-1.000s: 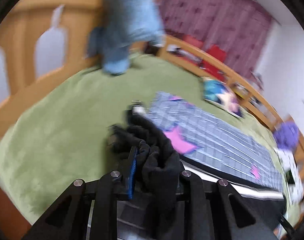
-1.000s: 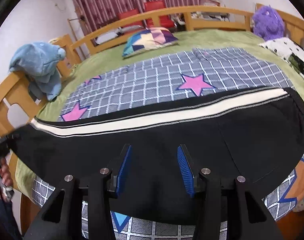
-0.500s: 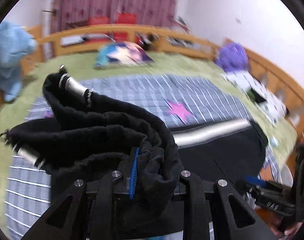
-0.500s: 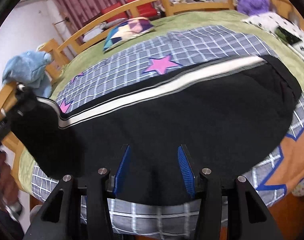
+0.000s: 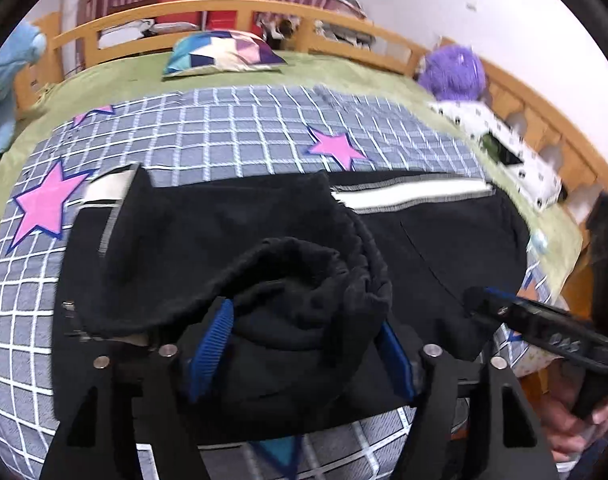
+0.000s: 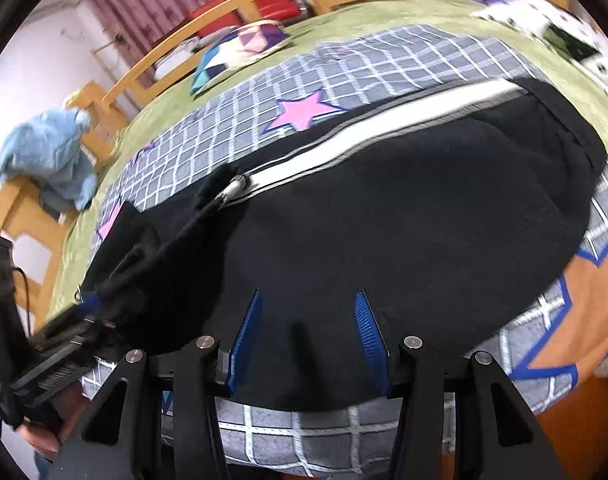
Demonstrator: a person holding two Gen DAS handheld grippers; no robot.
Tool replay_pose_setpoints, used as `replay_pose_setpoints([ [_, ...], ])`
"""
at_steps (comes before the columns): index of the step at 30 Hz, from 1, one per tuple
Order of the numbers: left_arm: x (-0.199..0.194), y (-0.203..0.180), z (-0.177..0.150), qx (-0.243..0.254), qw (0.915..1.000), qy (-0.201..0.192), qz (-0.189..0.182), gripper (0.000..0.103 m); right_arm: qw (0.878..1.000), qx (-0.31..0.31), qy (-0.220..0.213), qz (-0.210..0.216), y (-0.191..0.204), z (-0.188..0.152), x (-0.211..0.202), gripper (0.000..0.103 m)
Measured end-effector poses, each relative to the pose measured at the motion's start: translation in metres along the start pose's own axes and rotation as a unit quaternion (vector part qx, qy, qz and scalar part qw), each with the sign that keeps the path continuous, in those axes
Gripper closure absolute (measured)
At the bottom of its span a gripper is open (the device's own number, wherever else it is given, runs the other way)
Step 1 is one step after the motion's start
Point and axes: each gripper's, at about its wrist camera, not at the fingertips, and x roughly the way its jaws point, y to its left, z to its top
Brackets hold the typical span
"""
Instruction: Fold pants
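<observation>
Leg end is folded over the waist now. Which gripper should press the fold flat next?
Left, probably. The left gripper is opening right over the bunched leg end of the pants, cloth between its jaws. The right gripper pins the near edge, steadying the pants.

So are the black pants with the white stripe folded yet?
Folded over: one end of the black pants with the white stripe lies doubled back on the rest.

Black pants (image 5: 444, 240) carry a white side stripe (image 5: 408, 196). The quilt (image 5: 232, 136) is grey with a white grid and pink stars, over a green bedspread (image 5: 344, 68). Gripper fingers (image 6: 246, 334) have blue pads.
</observation>
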Motion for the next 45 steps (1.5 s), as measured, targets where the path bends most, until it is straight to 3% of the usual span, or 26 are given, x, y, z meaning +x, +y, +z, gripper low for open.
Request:
replay_pose_setpoints([
  [5, -0.016, 0.033, 0.000, -0.041, 0.9984, -0.007, -0.039, 0.031, 0.998, -0.058, -0.011, 0.010, 0.033, 0.000, 0.003, 0.055],
  [7, -0.024, 0.043, -0.004, -0.045, 0.9979, -0.017, -0.043, 0.025, 0.997, -0.067, -0.017, 0.022, 0.042, 0.001, 0.004, 0.055],
  [13, -0.048, 0.079, -0.006, -0.080, 0.9945, -0.060, -0.032, 0.017, 0.995, -0.034, -0.014, 0.098, 0.060, 0.008, 0.012, 0.051],
  [22, -0.062, 0.168, -0.019, -0.204, 0.9763, -0.071, 0.000, 0.017, 0.991, -0.128, -0.016, 0.035, 0.112, -0.001, 0.033, 0.050],
  [26, -0.070, 0.200, -0.027, -0.258, 0.9625, -0.084, -0.002, 0.017, 0.971, -0.238, -0.034, 0.013, 0.161, -0.010, 0.040, 0.050],
  [29, -0.071, 0.217, -0.029, -0.284, 0.9554, -0.082, 0.000, 0.017, 0.945, -0.326, -0.026, 0.015, 0.194, -0.022, 0.058, 0.043],
  [32, -0.068, 0.228, -0.031, -0.300, 0.9506, -0.078, 0.001, 0.017, 0.928, -0.370, -0.006, -0.043, 0.203, -0.026, 0.090, 0.043],
  [34, -0.067, 0.231, -0.032, -0.308, 0.9482, -0.078, -0.004, 0.017, 0.916, -0.393, 0.020, -0.074, 0.203, -0.030, 0.111, 0.061],
  [35, -0.067, 0.232, -0.033, -0.309, 0.9477, -0.079, -0.006, 0.017, 0.914, -0.399, 0.026, -0.073, 0.202, -0.031, 0.115, 0.084],
  [37, -0.065, 0.231, -0.032, -0.309, 0.9479, -0.077, -0.008, 0.017, 0.941, -0.339, 0.017, -0.017, 0.186, -0.015, 0.100, 0.089],
  [38, -0.064, 0.230, -0.032, -0.308, 0.9484, -0.075, -0.009, 0.017, 0.960, -0.278, 0.014, 0.023, 0.168, -0.001, 0.090, 0.089],
  [39, -0.063, 0.229, -0.031, -0.307, 0.9488, -0.074, -0.011, 0.017, 0.981, -0.179, 0.007, 0.070, 0.138, 0.020, 0.080, 0.089],
  [42, -0.059, 0.227, -0.030, -0.304, 0.9501, -0.070, -0.016, 0.017, 0.994, 0.014, 0.026, 0.108, 0.061, 0.048, 0.088, 0.090],
  [44, -0.056, 0.225, -0.029, -0.305, 0.9501, -0.065, -0.021, 0.017, 0.990, 0.079, 0.063, 0.100, 0.028, 0.050, 0.100, 0.086],
  [45, -0.054, 0.224, -0.028, -0.305, 0.9499, -0.062, -0.024, 0.017, 0.988, 0.098, 0.079, 0.094, 0.018, 0.048, 0.103, 0.079],
])
